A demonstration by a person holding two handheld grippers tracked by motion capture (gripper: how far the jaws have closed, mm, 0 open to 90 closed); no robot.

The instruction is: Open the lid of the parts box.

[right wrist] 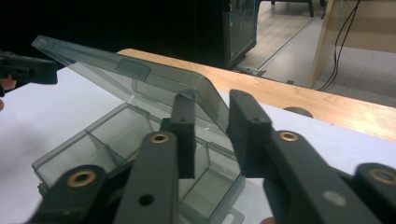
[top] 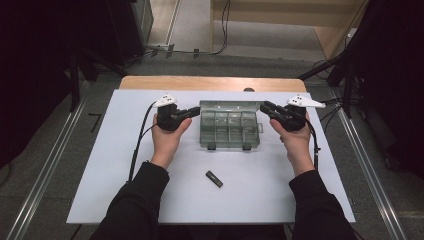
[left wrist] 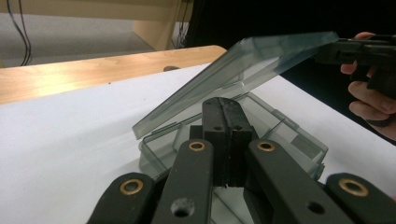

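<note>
High view frames a clear grey-tinted plastic compartment box (top: 229, 131) lying on the white worktop (top: 125, 190), at about twelve o'clock from a small black rectangular stick-shaped object (top: 214, 178). Four compartments in a row can be counted through the box, and nothing can be made out inside them. In the right gripper view the dividers are seen plainly and the compartments look empty. The hinged transparent lid (left wrist: 243, 70) is raised at a slant above the base (left wrist: 280, 135).

No brand, label or writing can be read on the box, the stick-shaped object or the tongs.

The left tongs (top: 192, 111) are seen at the box's nine o'clock end; in the left gripper view their jaws are pressed together with nothing visible between them. The right tongs (top: 266, 107) are at the three o'clock end; in the right gripper view a gap is seen between the jaws, with the lid's edge just beyond them, and whether the pads touch it cannot be told. In the left gripper view the right tongs (left wrist: 327, 51) are met at the lid's far corner, but the contact is blurred.

The nature of the stick-shaped object is too small to judge.
</note>
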